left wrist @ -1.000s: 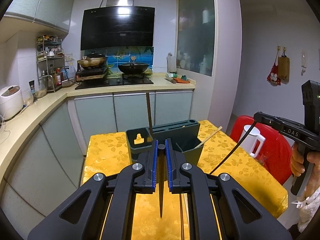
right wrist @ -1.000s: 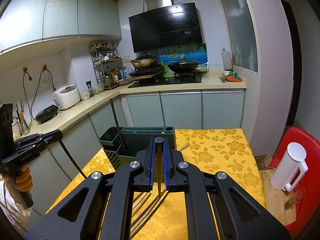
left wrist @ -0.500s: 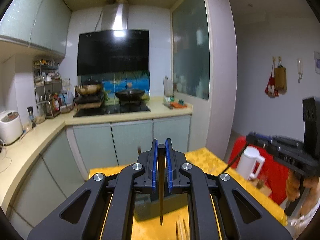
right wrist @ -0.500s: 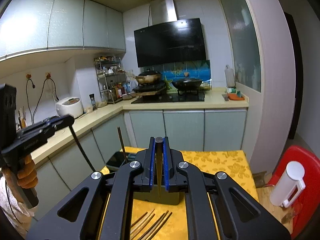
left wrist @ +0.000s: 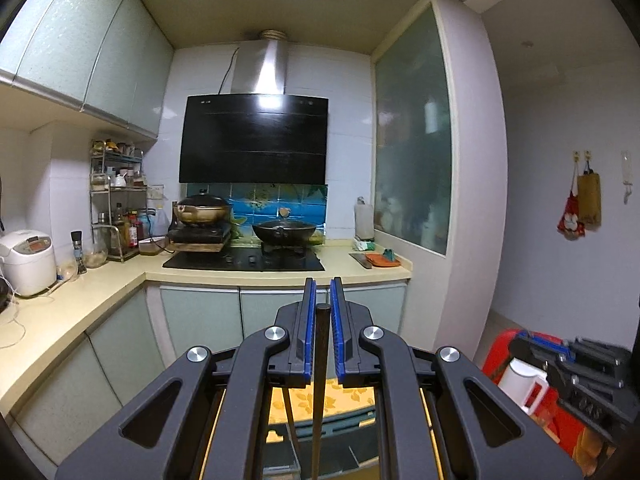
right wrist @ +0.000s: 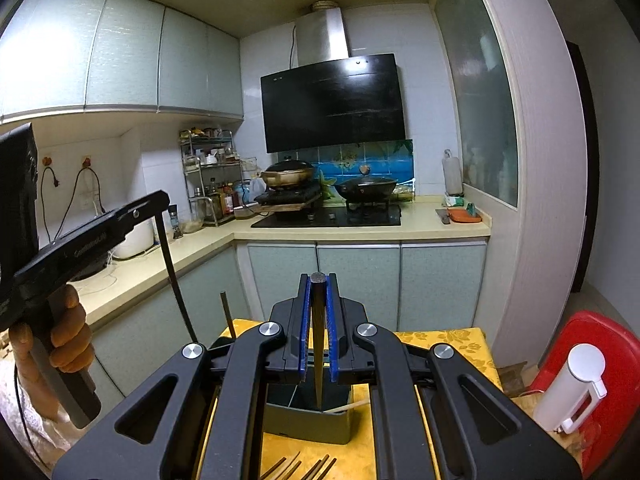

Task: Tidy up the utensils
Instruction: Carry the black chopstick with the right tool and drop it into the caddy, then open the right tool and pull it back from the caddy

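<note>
We are holding a dark chopstick (left wrist: 321, 360) in the left gripper (left wrist: 321, 312), its blue pads (left wrist: 307, 332) clamped against the stick from both sides, the stick hanging straight down between them. Below it, we are seeing the yellow-clothed surface (left wrist: 344, 398) and part of the dark grey utensil holder (left wrist: 340, 446), with another dark stick (left wrist: 291, 420) slanting up out of it.

We are gripping a second dark chopstick (right wrist: 318, 344) in the right gripper (right wrist: 318, 316), the pads (right wrist: 330, 328) closed tight on it; its lower tip is pointing down into the open compartment of the utensil holder (right wrist: 308, 420), where a pale wooden stick (right wrist: 346, 407) is leaning toward the right wall. The holder is sitting near the middle of the surface (right wrist: 440, 338). More chopsticks (right wrist: 298, 468) are lying loose on the cloth toward the near edge, just in front of the holder. A white kettle (right wrist: 576, 388) is standing on a red chair (right wrist: 600, 344) off the surface's right edge.
</note>
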`<state>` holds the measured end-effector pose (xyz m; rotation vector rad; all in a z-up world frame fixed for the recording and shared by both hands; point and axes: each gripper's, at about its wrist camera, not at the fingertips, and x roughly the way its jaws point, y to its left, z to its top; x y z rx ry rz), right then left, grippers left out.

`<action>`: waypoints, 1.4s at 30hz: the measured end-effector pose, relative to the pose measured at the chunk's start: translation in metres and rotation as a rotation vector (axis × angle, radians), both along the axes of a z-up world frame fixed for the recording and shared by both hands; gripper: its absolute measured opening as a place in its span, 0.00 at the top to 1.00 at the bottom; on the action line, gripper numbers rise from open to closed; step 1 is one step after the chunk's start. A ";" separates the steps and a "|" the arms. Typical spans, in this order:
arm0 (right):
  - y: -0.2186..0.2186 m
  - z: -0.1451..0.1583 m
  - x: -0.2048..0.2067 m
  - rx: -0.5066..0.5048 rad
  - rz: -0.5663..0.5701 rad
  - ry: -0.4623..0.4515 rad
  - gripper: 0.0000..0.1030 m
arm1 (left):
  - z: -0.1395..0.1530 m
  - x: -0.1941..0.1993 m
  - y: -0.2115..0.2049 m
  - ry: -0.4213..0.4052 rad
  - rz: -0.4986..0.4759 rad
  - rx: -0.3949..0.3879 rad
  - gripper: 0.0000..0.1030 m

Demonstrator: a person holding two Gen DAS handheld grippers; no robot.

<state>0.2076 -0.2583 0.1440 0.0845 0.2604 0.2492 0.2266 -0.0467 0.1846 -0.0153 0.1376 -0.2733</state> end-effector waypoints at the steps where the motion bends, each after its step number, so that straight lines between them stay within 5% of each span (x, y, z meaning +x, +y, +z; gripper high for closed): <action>1: 0.000 0.000 0.002 0.001 -0.001 0.003 0.92 | 0.000 0.004 -0.001 0.003 0.004 -0.001 0.93; 11: 0.001 -0.011 0.022 0.003 0.001 0.049 0.92 | -0.007 0.040 -0.012 0.038 0.011 0.003 0.93; 32: 0.020 -0.055 0.054 -0.051 0.033 0.197 0.90 | -0.091 0.059 -0.004 0.220 -0.002 0.074 0.91; 34: 0.021 -0.057 0.057 -0.051 0.030 0.206 0.88 | -0.091 0.057 0.000 0.233 -0.011 0.062 0.72; 36: 0.021 -0.056 0.056 -0.056 0.021 0.205 0.73 | -0.088 0.052 0.005 0.226 -0.011 0.049 0.54; 38: 0.019 -0.052 0.050 -0.045 -0.002 0.179 0.58 | -0.086 0.048 0.009 0.215 -0.008 0.039 0.51; 42: 0.016 -0.044 0.043 -0.039 -0.015 0.147 0.58 | -0.081 0.040 0.018 0.221 -0.006 0.020 0.43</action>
